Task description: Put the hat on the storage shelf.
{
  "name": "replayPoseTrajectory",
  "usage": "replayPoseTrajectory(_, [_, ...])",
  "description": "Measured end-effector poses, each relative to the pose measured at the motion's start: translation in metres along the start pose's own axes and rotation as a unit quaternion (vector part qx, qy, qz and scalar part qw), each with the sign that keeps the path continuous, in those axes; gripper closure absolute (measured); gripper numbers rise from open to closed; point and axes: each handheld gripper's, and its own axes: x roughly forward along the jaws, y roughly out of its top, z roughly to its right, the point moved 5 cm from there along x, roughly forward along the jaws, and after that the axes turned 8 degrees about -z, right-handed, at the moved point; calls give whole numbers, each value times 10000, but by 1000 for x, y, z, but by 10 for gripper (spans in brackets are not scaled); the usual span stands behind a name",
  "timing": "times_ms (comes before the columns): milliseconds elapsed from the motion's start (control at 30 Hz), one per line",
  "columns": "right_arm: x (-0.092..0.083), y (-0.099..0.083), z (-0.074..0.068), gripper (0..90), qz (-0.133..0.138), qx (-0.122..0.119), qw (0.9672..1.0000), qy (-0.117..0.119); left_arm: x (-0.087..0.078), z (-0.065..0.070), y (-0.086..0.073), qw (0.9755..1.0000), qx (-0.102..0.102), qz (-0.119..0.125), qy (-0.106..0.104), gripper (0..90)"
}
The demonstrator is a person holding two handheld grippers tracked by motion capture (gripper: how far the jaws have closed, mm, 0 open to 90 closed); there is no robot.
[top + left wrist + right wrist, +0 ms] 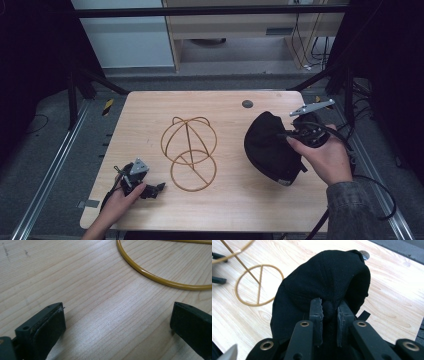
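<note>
On the right side of the counter (150, 110), a black cap (270, 145) is held up by the right gripper (300, 131); in the right gripper view its jaws are pressed together on a small fold of fabric at the cap (324, 287) crown, w/ the rest of the cloth hanging loose around the pads. Near the counter's centre, well apart from the cap, a gold wire hat stand (189, 152) is seen, w/ a round base ring and a domed top of crossed hoops. At the front left, the left gripper (155, 189) rests low on the wood, jaws spread wide w/ nothing between them; the stand's base ring (155, 277) lies just ahead of it.

Risks, as judged from here:
- Only a thin pinch of soft cloth is gripped, so the cap could slip out if swung or jerked.
- The sagging brim and back strap could snag on the hoops as the cap is brought over, esp. if approached too low.
- The stand looks light and is not braced; it could be tipped or pushed across the counter by a sideways nudge, since the left gripper is not holding it.
- A cap dropped off-centre would likely slide off the dome.
</note>
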Motion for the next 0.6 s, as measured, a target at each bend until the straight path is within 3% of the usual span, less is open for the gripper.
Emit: replayPoseTrajectory(600, [-32, 27, -23, 785, 726, -142, 9971, 193, 0, 0, 0, 10000, -2, -3, 0, 0])
